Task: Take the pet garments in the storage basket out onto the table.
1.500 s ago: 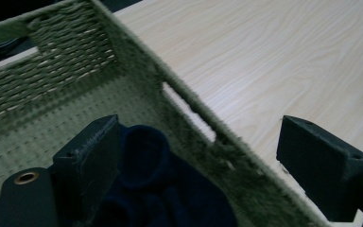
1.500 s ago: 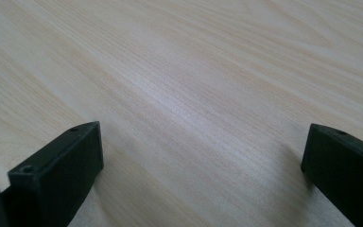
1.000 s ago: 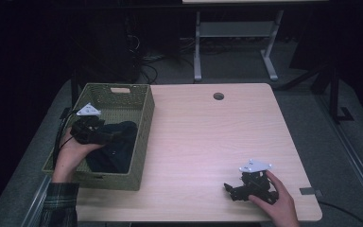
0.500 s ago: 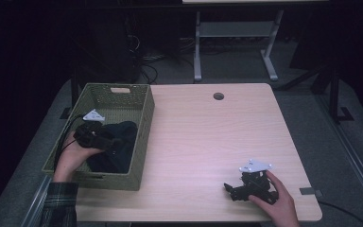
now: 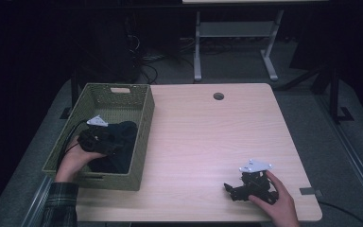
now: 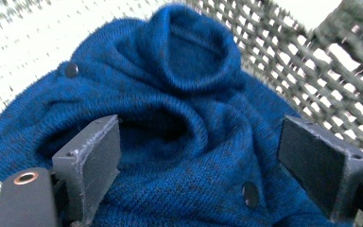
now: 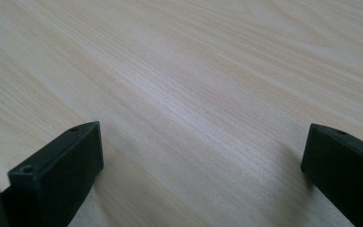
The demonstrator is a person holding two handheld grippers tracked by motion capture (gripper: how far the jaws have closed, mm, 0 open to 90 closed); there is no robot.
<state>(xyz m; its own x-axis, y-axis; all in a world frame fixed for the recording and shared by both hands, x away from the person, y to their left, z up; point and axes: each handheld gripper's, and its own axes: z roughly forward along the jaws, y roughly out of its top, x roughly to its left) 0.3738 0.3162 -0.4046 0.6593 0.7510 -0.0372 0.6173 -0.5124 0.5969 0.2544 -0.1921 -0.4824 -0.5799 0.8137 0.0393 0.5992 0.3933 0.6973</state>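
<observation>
A crumpled blue knitted garment with dark buttons lies inside the green woven basket; in the high view it looks dark. My left gripper is down in the basket right over the garment, its jaws wide apart on either side of a fold, not closed on it. In the high view the left gripper sits at the basket's middle. My right gripper rests low over the bare table near the front right, open, with nothing between its fingers.
The light wooden table has a round cable hole near its far edge. The basket stands at the table's left side. A desk frame and cables stand on the dark floor beyond the table.
My left gripper has dropped lower and nearer inside the basket, onto the garment. The right gripper has stayed in place.
</observation>
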